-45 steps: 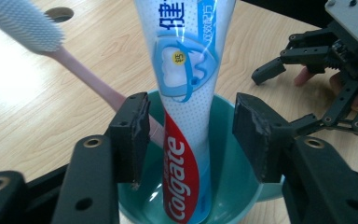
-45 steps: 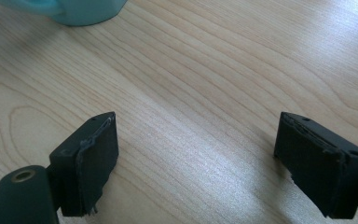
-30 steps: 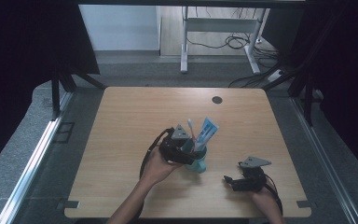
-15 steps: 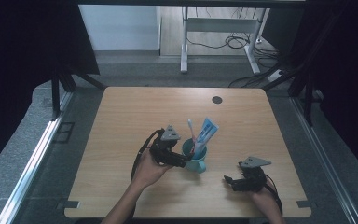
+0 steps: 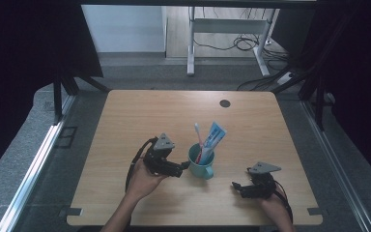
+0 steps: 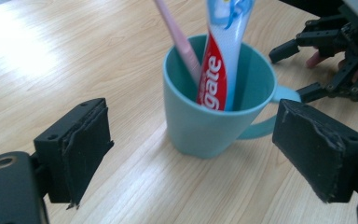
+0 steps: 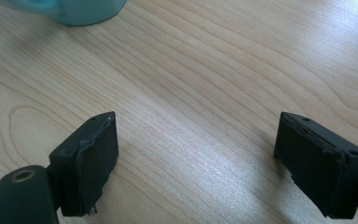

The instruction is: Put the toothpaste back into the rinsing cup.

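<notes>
Table [image 5: 125, 125] is a light wood top, bare apart from one teal mug [image 5: 200, 162] standing upright near the front centre, handle toward the right gripper side. Left gripper [image 5: 179, 169] has pulled back from the mug over the last second: earlier it sat right up against the cup among the contents, now it's just beside the cup's left wall, jaws spread wide with nothing between them. In the left gripper view the mug [image 6: 214, 107] sits between and beyond the two open pads, not touched. My read: the drop-in is done and this is the release and retreat, so whatever the job was, it looks near finished. Right gripper [image 5: 238, 188] hasn't shifted, parked on the table well to the right of the mug, jaws wide apart and holding nothing; in its own view only bare wood lies between them. Inside the mug: toothpaste tube [image 6: 221, 56], leaning on the rim, cap end down, and a pink toothbrush [image 6: 177, 37] next to it. Tube lettering reads "...gate" in white on red, likely Colgate. No other text legible.
</notes>
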Tool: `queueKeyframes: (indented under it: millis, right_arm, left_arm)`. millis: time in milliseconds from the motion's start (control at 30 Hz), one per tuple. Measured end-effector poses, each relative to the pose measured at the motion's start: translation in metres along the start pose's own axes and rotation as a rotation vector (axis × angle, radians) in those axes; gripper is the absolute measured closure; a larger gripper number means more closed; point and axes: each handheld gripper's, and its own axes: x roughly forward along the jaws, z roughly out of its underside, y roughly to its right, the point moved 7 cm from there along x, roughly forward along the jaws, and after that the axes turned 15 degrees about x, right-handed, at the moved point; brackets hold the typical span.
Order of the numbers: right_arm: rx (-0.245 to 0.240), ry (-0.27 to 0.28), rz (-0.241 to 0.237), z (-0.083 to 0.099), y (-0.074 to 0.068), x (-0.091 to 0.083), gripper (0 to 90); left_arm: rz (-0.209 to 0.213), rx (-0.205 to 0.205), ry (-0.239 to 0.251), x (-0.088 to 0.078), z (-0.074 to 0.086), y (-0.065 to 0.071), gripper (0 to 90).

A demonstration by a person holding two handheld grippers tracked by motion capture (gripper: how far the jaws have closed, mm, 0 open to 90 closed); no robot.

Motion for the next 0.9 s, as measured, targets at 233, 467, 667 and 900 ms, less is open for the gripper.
queueKeyframes:
  millis: [233,467,667,900]
  right_arm:
    - [0.003,0.002,0.0,0.0,0.0,0.0,13.5]
    - [0.002,0.001,0.001,0.0,0.0,0.0,13.5]
    - [0.002,0.002,0.002,0.0,0.0,0.0,13.5]
    - [0.002,0.002,0.002,0.0,0.0,0.0,13.5]
  left_arm:
    - [-0.044,-0.024,-0.012,-0.007,0.018,-0.004,5.3]
    - [-0.067,-0.034,-0.019,-0.01,0.034,-0.005,1.9]
    - [-0.087,-0.03,-0.03,-0.011,0.047,-0.003,0.2]
    - [-0.102,-0.027,-0.035,-0.013,0.06,0.001,0.0]
